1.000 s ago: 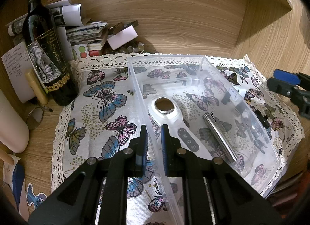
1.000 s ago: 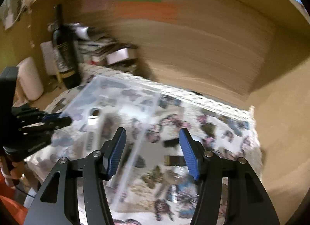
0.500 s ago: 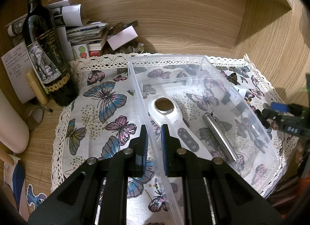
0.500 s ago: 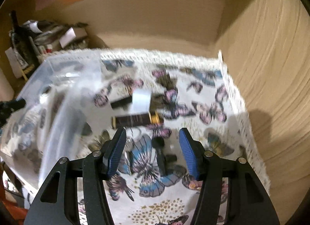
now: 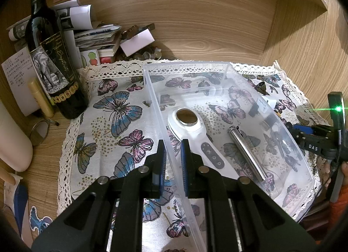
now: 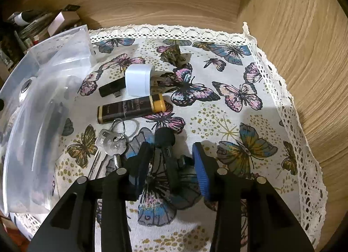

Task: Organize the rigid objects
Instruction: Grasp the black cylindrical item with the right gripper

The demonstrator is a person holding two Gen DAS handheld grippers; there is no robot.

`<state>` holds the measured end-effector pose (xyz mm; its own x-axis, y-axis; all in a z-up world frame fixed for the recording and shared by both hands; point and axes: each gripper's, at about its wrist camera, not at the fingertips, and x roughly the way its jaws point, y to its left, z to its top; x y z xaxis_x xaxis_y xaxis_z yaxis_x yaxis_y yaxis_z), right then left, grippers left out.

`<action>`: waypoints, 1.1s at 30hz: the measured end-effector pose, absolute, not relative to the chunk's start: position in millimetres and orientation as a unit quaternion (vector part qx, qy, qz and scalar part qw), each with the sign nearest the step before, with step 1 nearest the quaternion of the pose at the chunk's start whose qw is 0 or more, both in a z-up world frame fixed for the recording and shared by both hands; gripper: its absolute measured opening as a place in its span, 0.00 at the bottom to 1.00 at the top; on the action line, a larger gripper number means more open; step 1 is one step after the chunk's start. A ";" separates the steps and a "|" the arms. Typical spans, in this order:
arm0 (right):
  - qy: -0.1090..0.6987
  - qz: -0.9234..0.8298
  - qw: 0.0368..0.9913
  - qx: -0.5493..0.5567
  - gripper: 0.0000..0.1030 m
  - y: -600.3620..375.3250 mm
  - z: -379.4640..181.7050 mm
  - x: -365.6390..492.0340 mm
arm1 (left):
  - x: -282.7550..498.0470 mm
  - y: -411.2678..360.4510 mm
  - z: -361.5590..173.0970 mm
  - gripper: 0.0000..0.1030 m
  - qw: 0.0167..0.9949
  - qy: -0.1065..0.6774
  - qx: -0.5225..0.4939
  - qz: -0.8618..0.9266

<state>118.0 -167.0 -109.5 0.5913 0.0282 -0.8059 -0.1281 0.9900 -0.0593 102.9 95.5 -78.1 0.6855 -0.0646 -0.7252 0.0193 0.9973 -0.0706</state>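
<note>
— Which one is the right gripper (image 6: 171, 146) after?

— The little black gadget (image 6: 164, 136) with the round foam-looking head, lying on the butterfly cloth (image 6: 235, 91) just outside the clear bin (image 6: 54, 56), right beside the keys (image 6: 111, 143). The jaws have just been closing and it sits between them, but I can see a gap on the right side, so I'd say they're not pinching it yet.

— Will it be awkward to lift?

— I doubt it. It looks small and light, with a hard body and a soft head. I'd squeeze the stiff black stem, not the head, which might squash and let it twist. Something juts out of its side, so the pads could catch there and tip it.

— And the other hand?

— The left gripper (image 5: 173, 150) is clamped tight on the near wall of the bin, one finger inside and one outside. That wall looks thin and bendy, so it's good for steadying and less so for hauling.

— Anything already in the bin?

— A white handled gadget (image 5: 191, 130) and a metal cylinder (image 5: 246, 152) lie flat on the bottom. The dark tube (image 6: 130, 108) and the white plug (image 6: 138, 83) are out on the cloth, and the tube looks likely to roll
</note>
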 end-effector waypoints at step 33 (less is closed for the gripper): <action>0.312 0.159 0.930 -0.115 0.19 -71.5 -20.8 98.6 | 101.9 95.2 -78.2 0.12 0.918 0.395 -0.028 -0.027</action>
<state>98.6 -71.5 -20.8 0.7547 0.2236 -0.6168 -0.3677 0.9227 -0.1154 101.9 95.2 -78.2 0.6861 -0.0714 -0.7240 0.0265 0.9970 -0.0732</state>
